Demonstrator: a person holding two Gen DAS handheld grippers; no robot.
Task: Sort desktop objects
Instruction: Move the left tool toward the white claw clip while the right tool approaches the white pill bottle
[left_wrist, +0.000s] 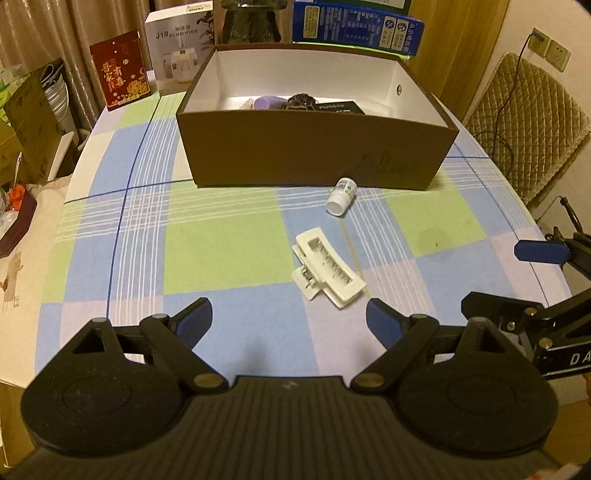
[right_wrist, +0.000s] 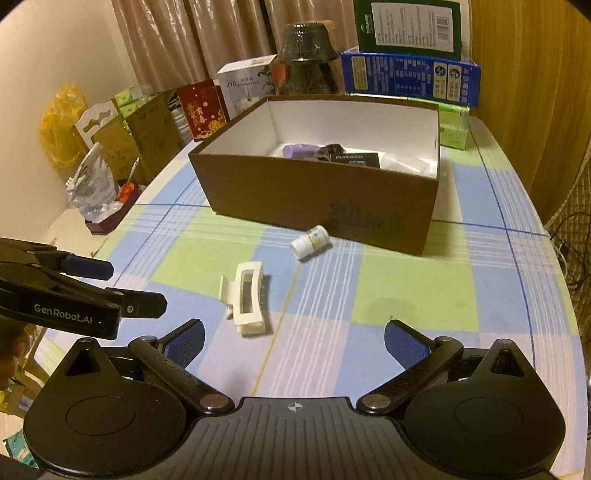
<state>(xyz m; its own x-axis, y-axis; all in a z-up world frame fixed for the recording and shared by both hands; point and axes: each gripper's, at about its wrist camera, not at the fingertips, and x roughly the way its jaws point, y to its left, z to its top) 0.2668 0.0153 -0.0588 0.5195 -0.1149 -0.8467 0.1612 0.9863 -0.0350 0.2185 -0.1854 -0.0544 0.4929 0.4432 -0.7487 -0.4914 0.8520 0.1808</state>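
A white hair claw clip (left_wrist: 327, 273) lies on the checked tablecloth just ahead of my open, empty left gripper (left_wrist: 290, 323). It also shows in the right wrist view (right_wrist: 246, 298). A small white pill bottle (left_wrist: 341, 195) lies on its side against the front wall of the brown cardboard box (left_wrist: 317, 155); the bottle (right_wrist: 310, 243) and box (right_wrist: 321, 195) show in the right wrist view too. The box holds a purple item (right_wrist: 299, 150), a dark object and a black packet. My right gripper (right_wrist: 293, 341) is open and empty, right of the clip.
A red gift box (left_wrist: 120, 70), a white humidifier box (left_wrist: 179, 48), a dark vase and blue cartons (right_wrist: 410, 75) stand behind the brown box. A quilted chair (left_wrist: 524, 122) is at the right. Cartons and bags (right_wrist: 92, 177) crowd the floor left of the table.
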